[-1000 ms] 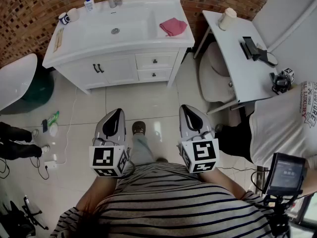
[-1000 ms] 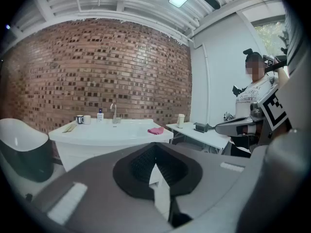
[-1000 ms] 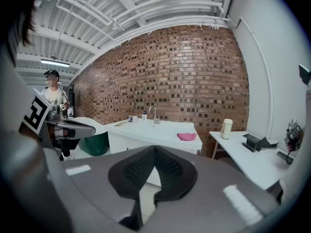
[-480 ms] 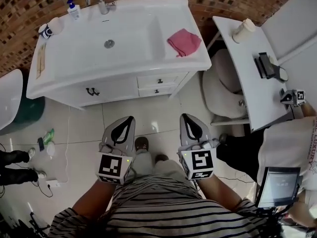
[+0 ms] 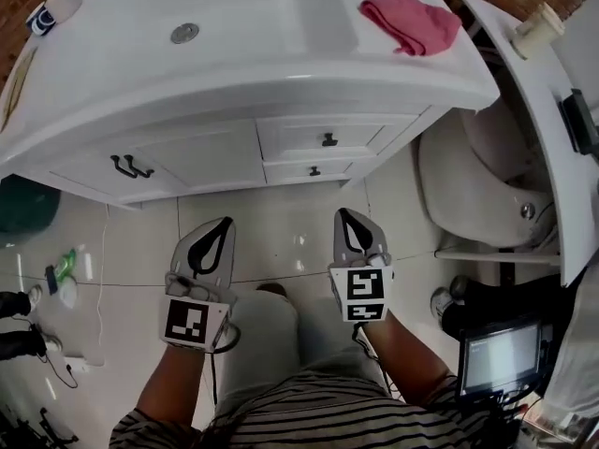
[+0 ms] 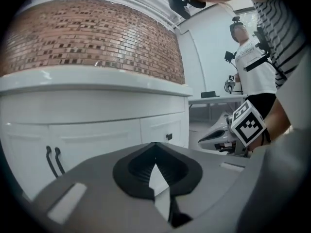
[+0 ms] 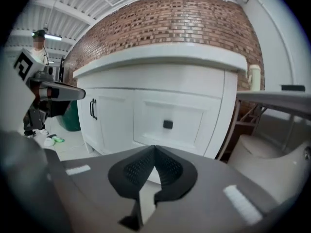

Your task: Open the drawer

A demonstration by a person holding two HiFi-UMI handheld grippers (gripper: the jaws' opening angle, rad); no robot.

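Note:
A white vanity (image 5: 234, 92) stands ahead with two small drawers at its right side. The upper drawer (image 5: 356, 137) has a dark knob (image 5: 329, 140), and the lower drawer (image 5: 337, 168) sits just under it. In the right gripper view the upper drawer (image 7: 187, 118) lies straight ahead, some way off. My left gripper (image 5: 225, 221) is shut and holds nothing; it hovers over the floor tiles below the cabinet doors (image 5: 187, 162). My right gripper (image 5: 345, 213) is also shut and empty, below the drawers and apart from them. Their closed tips show in the left gripper (image 6: 155, 144) and right gripper (image 7: 155, 147) views.
A pink cloth (image 5: 410, 19) lies on the vanity top beside the basin. A toilet (image 5: 487, 176) and a white side table (image 5: 552, 129) with a cup (image 5: 535, 26) stand at the right. A green bin (image 5: 23, 204) and small items (image 5: 61, 269) are at the left. A person (image 6: 255, 67) stands behind.
The view and both grippers have sunk and come closer to the vanity, which now fills the upper picture. Both grippers stay shut and side by side.

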